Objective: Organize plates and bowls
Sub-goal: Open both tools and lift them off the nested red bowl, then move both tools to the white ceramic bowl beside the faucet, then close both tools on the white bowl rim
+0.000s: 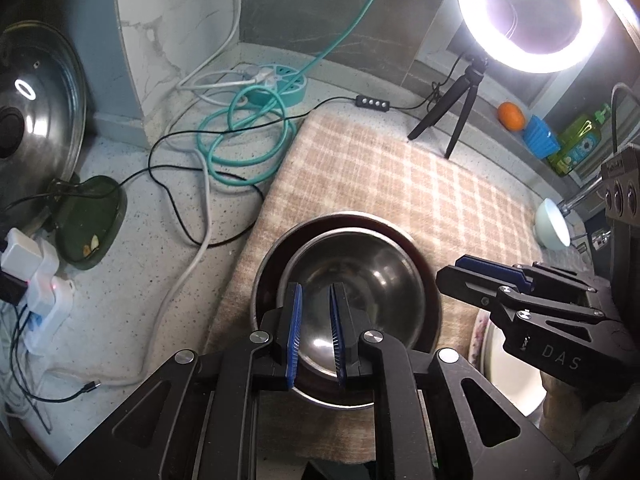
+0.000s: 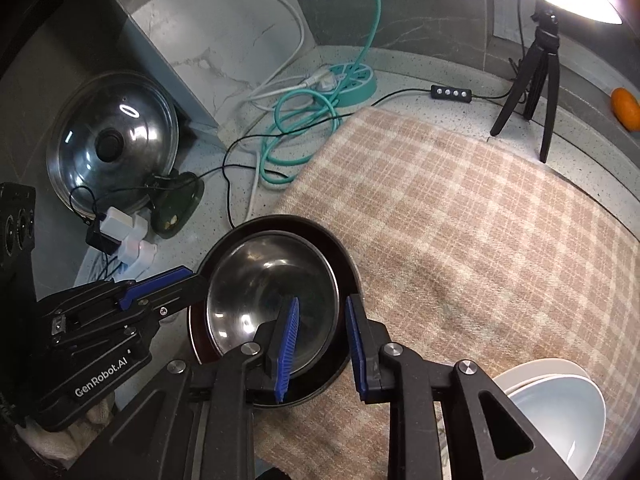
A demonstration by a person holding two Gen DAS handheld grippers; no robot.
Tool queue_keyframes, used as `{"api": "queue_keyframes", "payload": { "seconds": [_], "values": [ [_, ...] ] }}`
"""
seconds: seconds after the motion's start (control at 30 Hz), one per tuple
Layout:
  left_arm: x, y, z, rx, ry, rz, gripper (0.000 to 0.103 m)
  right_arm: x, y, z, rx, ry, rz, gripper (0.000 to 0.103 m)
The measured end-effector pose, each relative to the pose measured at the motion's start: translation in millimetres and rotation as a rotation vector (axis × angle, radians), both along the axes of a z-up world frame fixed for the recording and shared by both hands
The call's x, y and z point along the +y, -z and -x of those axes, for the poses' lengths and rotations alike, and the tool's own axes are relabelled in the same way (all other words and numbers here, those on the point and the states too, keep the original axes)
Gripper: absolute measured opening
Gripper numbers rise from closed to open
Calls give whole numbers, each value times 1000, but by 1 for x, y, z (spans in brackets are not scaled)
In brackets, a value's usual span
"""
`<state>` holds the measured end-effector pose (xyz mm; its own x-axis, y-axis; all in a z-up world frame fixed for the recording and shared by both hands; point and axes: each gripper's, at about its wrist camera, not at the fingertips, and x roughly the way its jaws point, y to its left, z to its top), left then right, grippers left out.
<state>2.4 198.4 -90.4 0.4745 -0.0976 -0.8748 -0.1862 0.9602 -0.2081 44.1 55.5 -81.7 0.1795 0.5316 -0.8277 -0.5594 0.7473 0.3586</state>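
Note:
A steel bowl sits nested inside a wider dark bowl on the checked cloth. My left gripper hovers over the bowl's near left side. Its blue pads are almost together with nothing between them. My right gripper hangs over the bowls' right rims. Its pads stand apart and press on nothing. A pale blue bowl rests on white plates at the near right.
A glass pot lid leans at the left beside a green dish. Teal and white cables and a power strip lie on the counter. A ring light on its tripod, an orange and a green bottle stand behind.

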Motion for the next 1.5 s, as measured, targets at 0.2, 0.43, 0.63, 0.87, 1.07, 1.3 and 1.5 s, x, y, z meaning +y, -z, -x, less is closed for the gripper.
{"api": "queue_keyframes", "payload": {
  "seconds": [0.2,0.43,0.63,0.87,1.07,1.3,1.5],
  "values": [
    [-21,-17,-12,-38,56,16,13,-35,-13,-6,6,68,-59,22],
    [-59,-30,-30,-66,150,50,13,-99,-22,-12,4,175,-98,22],
    [-101,-34,-49,-71,237,71,13,-169,-26,-20,7,313,-127,22],
    [-157,-36,-69,-72,346,86,13,-245,-17,-33,16,484,-139,22],
    [-207,-35,-89,-64,427,107,13,-303,-9,-40,16,602,-139,22],
    [-255,-31,-115,-46,497,145,13,-355,-3,-47,-6,705,-136,22],
    [-290,-27,-143,-30,540,155,13,-386,9,-63,3,767,-159,22]
  ]
}}
